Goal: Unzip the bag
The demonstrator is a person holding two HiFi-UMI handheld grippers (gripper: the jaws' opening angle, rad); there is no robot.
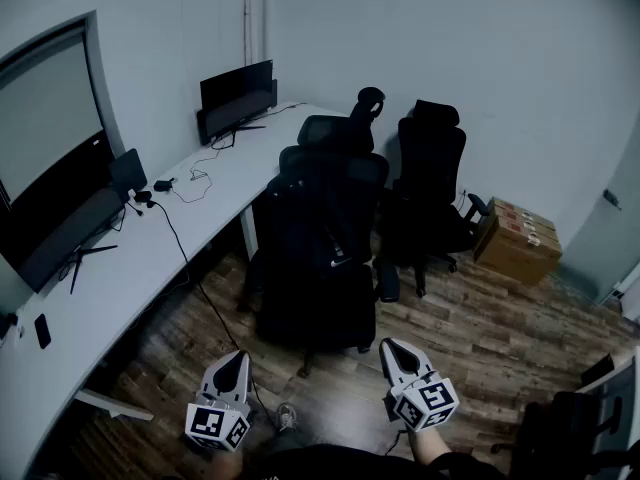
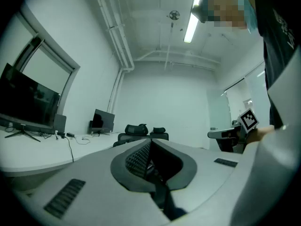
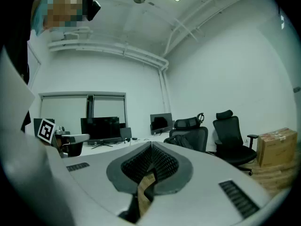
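While both are pointing level with nothing between them, the left gripper (image 1: 236,360) and right gripper (image 1: 393,349) are showing their jaws pressed together. Just beyond them, the near chair (image 1: 335,165) is standing on the wood floor (image 1: 480,333). The bag (image 1: 335,250), a dark mass hard to separate from the chair, is resting on that chair. Two far chairs (image 1: 432,168) are standing behind. At left, a desk (image 1: 225,193) is carrying monitors (image 1: 237,93). At far right, a box (image 1: 518,238) is sitting by the wall.
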